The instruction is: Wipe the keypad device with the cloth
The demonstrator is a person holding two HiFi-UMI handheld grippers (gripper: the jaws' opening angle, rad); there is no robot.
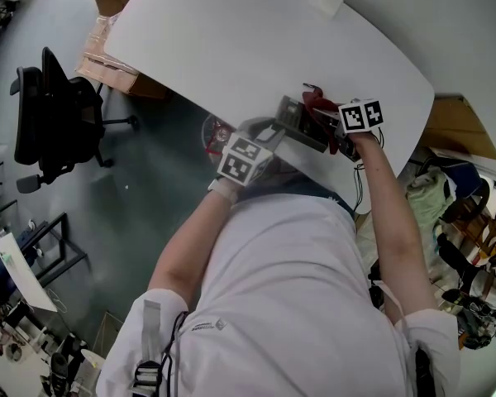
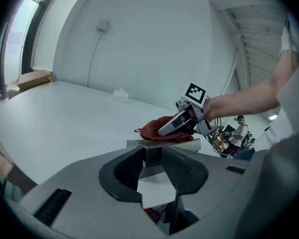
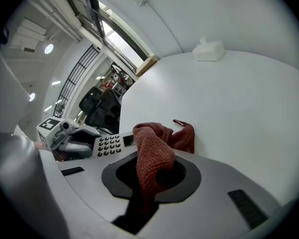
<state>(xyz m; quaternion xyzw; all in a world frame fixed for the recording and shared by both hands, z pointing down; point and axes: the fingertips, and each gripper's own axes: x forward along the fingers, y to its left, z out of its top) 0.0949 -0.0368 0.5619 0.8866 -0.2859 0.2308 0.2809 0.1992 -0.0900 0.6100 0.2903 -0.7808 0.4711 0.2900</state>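
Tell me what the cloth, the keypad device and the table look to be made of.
Cloth: dark red fabric, likely microfibre or terry; a nubby looped weave shows and it folds limply.
Keypad device: probably hard plastic, with a matte grey casing and dark round keys.
Table: smooth white top with a faint sheen; laminate or painted board, cannot tell which.

Head view looks steeply down from above the table (image 1: pixel 231 48). Both gripper views sit low and close, facing each other across the keypad (image 3: pixel 108 144).
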